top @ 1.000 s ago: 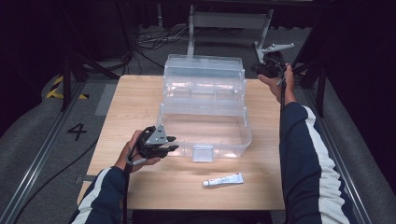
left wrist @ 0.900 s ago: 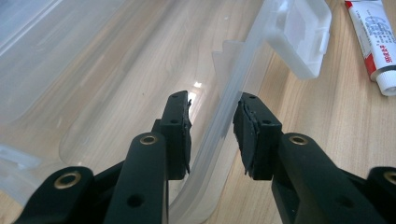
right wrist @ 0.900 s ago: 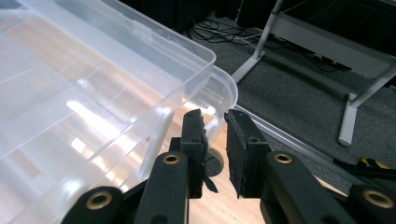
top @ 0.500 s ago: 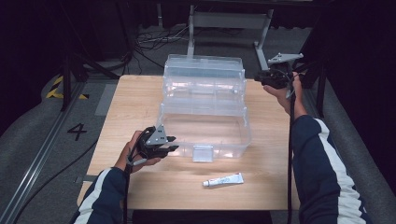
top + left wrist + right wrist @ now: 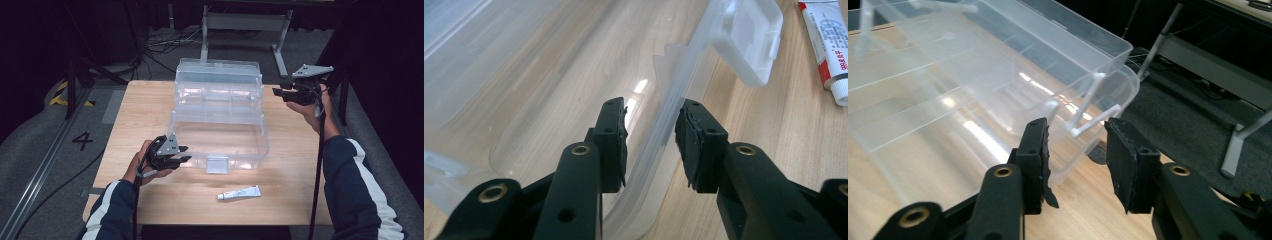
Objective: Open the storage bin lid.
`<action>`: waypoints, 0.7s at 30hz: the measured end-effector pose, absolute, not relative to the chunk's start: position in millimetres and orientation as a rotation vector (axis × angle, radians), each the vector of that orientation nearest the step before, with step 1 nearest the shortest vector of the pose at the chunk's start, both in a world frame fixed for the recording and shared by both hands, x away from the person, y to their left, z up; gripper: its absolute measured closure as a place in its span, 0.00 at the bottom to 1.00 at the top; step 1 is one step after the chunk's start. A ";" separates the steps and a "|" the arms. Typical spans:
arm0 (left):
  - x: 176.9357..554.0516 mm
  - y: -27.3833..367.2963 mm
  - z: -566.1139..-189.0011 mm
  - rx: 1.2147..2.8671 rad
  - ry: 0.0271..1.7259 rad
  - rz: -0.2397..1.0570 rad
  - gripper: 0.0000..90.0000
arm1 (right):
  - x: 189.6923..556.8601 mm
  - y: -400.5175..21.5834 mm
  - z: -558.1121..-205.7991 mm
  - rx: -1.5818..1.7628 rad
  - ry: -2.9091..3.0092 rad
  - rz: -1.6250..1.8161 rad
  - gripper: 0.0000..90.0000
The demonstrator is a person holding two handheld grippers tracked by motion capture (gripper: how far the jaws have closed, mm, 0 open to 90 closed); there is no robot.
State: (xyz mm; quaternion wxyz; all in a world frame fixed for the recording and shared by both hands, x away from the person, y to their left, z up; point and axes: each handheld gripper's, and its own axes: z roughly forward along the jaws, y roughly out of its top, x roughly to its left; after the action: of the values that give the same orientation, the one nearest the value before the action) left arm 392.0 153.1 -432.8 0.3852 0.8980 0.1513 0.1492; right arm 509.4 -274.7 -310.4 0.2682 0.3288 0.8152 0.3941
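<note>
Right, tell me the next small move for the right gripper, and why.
Probably ease the right gripper in toward the raised lid of the clear box: its jaws have just been opening with nothing between them, short of the lid's edge, while the left gripper straddles the front wall.

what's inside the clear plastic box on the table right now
Nothing shows inside the clear plastic box: through its base only the wooden table is visible. The small white tube lies outside, in front of it. The raised lid's glare hides parts of the back.
</note>
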 end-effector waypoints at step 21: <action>390.6 152.5 -433.4 2.280 0.392 0.396 0.71 | 448.7 -275.9 -325.0 0.757 2.299 1.078 0.54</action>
State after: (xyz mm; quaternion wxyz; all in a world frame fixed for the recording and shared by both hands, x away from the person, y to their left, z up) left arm 390.6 152.5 -433.4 0.3870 0.8957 0.1542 0.1555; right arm 448.7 -275.9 -325.0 0.2437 0.2773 0.8415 0.3945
